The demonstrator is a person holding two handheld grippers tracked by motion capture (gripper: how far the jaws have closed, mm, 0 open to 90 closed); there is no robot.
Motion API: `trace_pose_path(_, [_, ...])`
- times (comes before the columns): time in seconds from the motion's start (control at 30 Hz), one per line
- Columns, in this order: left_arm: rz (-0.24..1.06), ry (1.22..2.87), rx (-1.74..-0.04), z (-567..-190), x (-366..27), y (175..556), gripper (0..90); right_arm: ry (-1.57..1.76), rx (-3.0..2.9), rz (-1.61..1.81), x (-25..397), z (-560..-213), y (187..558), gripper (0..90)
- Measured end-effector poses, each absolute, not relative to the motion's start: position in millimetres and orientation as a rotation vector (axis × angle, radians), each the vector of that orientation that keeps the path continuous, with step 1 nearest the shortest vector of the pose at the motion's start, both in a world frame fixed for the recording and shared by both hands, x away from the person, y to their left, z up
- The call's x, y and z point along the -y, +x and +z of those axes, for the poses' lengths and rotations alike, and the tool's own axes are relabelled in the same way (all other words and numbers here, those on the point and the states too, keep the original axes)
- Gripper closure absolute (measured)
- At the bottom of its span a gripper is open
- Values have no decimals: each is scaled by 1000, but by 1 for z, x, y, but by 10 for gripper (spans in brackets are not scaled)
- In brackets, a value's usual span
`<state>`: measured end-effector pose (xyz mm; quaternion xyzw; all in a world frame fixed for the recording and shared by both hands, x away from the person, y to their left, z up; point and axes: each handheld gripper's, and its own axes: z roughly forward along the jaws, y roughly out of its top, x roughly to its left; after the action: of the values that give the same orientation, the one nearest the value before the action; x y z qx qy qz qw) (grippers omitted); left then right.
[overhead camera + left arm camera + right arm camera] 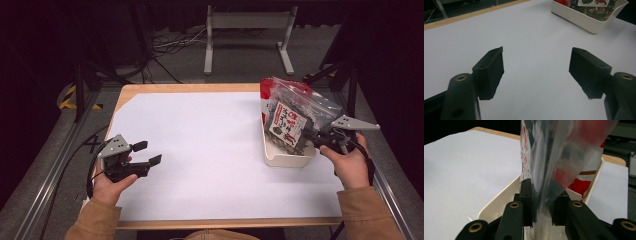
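A clear zip bag (pixel 292 112) holding a dark snack packet with a white and red label stands upright in a white tray (pixel 285 160) at the table's right side. My right gripper (pixel 306 136) is shut on the bag's near lower edge. In the right gripper view the bag (pixel 554 157) rises from between the jaws of the right gripper (pixel 541 202), above the tray wall (pixel 499 200). A red packet (pixel 584 185) sits behind the bag in the tray. My left gripper (pixel 149 152) hovers open at the near left, and the left gripper (pixel 536 67) has nothing between its jaws.
A white sheet (pixel 200 145) covers the wooden table (pixel 165 88). The tray (pixel 584 21) lies far off to the upper right in the left gripper view. Beyond the table stand a grey metal frame (pixel 247 30) and loose floor cables (pixel 170 45).
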<state>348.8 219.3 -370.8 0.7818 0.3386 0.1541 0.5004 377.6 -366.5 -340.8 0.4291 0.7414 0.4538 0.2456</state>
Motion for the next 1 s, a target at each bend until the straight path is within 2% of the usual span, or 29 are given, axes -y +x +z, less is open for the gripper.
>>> trace_pose_path(0.1, [373, 1885, -822, -370, -221, 348, 283, 1152, -2009, 1251, 368, -339, 377, 661])
trace_pose_path(0.27, [370, 1881, -825, -370, -222, 346, 281, 1143, -1954, 1282, 374, -338, 371, 387])
trace_pose_path(0.33, [380, 1882, -820, -370, -223, 345, 280, 1126, -1953, 1298, 376, -338, 368, 307])
trace_pose_path(0.5, [379, 1873, -824, -369, -225, 341, 279, 1114, -1930, 1297, 380, -336, 360, 263])
trace_pose_path(1.0, [401, 1864, -820, -374, -248, 322, 264, 999, -1999, 1283, 372, -330, 325, 247])
